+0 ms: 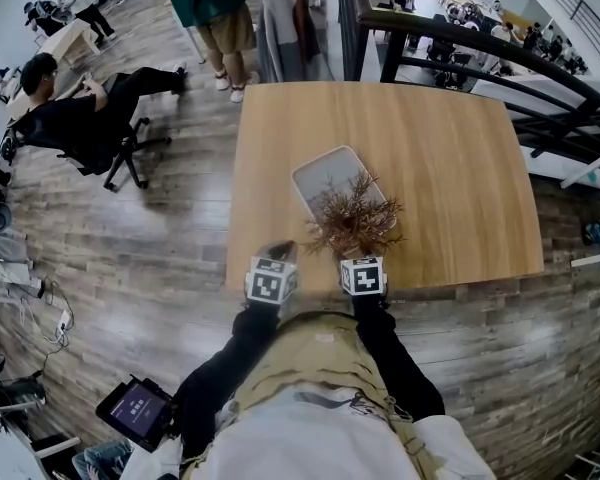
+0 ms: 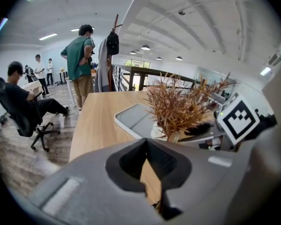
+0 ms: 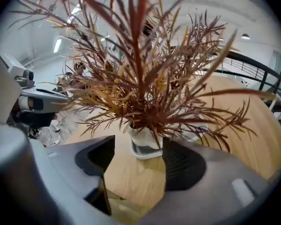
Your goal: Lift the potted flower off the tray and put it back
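Observation:
The potted flower, a dry brown spray in a small white pot, stands on the wooden table at the near corner of the grey tray. My right gripper is open, its jaws standing either side of the pot; the left pad is clear of it and the right pad is close beside it. In the head view the flower hides the right gripper's jaws. My left gripper is shut on nothing, low over the table's near edge, left of the flower and the tray.
The table's near edge runs just under both grippers. A seated person on an office chair is at the left, people stand beyond the table's far left corner, and a black railing runs at the right.

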`<state>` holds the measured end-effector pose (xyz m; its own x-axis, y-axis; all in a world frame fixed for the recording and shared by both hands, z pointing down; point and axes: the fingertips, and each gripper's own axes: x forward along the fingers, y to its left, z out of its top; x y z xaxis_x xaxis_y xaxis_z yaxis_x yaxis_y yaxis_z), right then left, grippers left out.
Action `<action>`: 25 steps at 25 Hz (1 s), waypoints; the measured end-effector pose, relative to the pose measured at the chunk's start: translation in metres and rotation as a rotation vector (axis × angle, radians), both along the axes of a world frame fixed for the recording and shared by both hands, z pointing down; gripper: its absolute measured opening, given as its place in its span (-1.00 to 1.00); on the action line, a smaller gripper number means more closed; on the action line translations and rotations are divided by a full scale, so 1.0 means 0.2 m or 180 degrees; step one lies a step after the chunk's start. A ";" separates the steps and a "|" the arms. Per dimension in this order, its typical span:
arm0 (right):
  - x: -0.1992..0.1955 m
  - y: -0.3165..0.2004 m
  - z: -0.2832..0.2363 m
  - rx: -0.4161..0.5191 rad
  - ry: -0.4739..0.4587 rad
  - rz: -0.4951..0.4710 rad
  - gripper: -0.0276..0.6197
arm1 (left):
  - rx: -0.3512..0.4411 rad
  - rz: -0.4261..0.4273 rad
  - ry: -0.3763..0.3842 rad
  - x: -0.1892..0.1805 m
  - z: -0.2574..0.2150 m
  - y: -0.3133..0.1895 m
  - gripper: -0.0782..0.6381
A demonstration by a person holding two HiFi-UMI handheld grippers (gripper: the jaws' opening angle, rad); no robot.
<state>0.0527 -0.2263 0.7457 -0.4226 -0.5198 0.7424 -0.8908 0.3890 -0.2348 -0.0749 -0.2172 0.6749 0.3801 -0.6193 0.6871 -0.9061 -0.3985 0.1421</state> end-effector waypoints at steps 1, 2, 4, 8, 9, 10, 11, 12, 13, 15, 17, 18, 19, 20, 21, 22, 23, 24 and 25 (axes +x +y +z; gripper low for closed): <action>0.01 0.00 0.01 0.0010 -0.0001 0.0029 0.11 | 0.0006 0.0003 -0.0025 0.00 0.00 0.01 -0.77; 0.02 -0.01 0.02 0.0030 -0.0010 0.0057 0.16 | 0.0008 0.0008 -0.0044 -0.01 0.01 0.02 -0.78; 0.02 -0.03 0.03 0.0078 -0.0027 0.0106 0.25 | 0.0024 0.0032 -0.0058 -0.01 0.00 0.02 -0.77; -0.01 -0.10 0.07 0.0120 -0.0037 0.0082 0.42 | 0.0033 0.0055 -0.0093 -0.03 0.01 0.03 -0.77; -0.01 -0.12 0.08 0.0126 -0.0032 0.0070 0.42 | 0.0017 0.0057 -0.0090 -0.03 0.01 0.03 -0.77; -0.02 -0.14 0.09 0.0131 -0.0022 0.0061 0.42 | -0.0002 0.0059 -0.0087 -0.04 0.00 0.02 -0.77; -0.03 -0.17 0.10 0.0134 -0.0010 0.0053 0.43 | -0.0024 0.0056 -0.0083 -0.05 0.00 0.02 -0.77; -0.03 -0.18 0.11 0.0142 0.0005 0.0047 0.45 | -0.0048 0.0048 -0.0078 -0.05 0.01 0.01 -0.77; -0.04 -0.20 0.12 0.0153 0.0022 0.0048 0.45 | -0.0067 0.0036 -0.0070 -0.06 0.02 0.01 -0.77; -0.04 -0.22 0.13 0.0136 0.0057 0.0081 0.45 | -0.0055 0.0011 -0.0053 -0.08 0.02 -0.01 -0.77; -0.05 -0.24 0.14 0.0154 0.0053 0.0116 0.45 | -0.0001 -0.0017 -0.0058 -0.12 0.02 -0.04 -0.77; -0.06 -0.25 0.15 0.0185 0.0043 0.0121 0.45 | 0.0018 -0.0033 -0.0065 -0.13 0.02 -0.05 -0.77; -0.06 -0.27 0.15 0.0229 0.0050 0.0123 0.45 | 0.0032 -0.0047 -0.0064 -0.14 0.02 -0.06 -0.77; -0.06 -0.29 0.16 0.0277 0.0079 0.0128 0.45 | 0.0047 -0.0060 -0.0058 -0.15 0.01 -0.06 -0.77; -0.06 -0.30 0.17 0.0298 0.0113 0.0136 0.49 | 0.0059 -0.0070 -0.0054 -0.16 0.01 -0.06 -0.78; -0.06 -0.30 0.18 0.0276 0.0130 0.0145 0.52 | 0.0065 -0.0079 -0.0049 -0.17 0.01 -0.05 -0.77; -0.06 -0.29 0.19 0.0233 0.0127 0.0152 0.55 | 0.0065 -0.0088 -0.0042 -0.17 0.00 -0.05 -0.78; -0.06 -0.28 0.20 0.0204 0.0117 0.0156 0.56 | 0.0063 -0.0097 -0.0037 -0.18 -0.01 -0.05 -0.77; -0.06 -0.28 0.21 0.0193 0.0113 0.0161 0.59 | 0.0065 -0.0105 -0.0036 -0.19 -0.01 -0.04 -0.77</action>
<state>0.0405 -0.2828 0.7872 -0.3686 -0.5844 0.7229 -0.9171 0.3558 -0.1800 -0.1130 -0.2258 0.6726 0.3514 -0.6453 0.6783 -0.9203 -0.3710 0.1239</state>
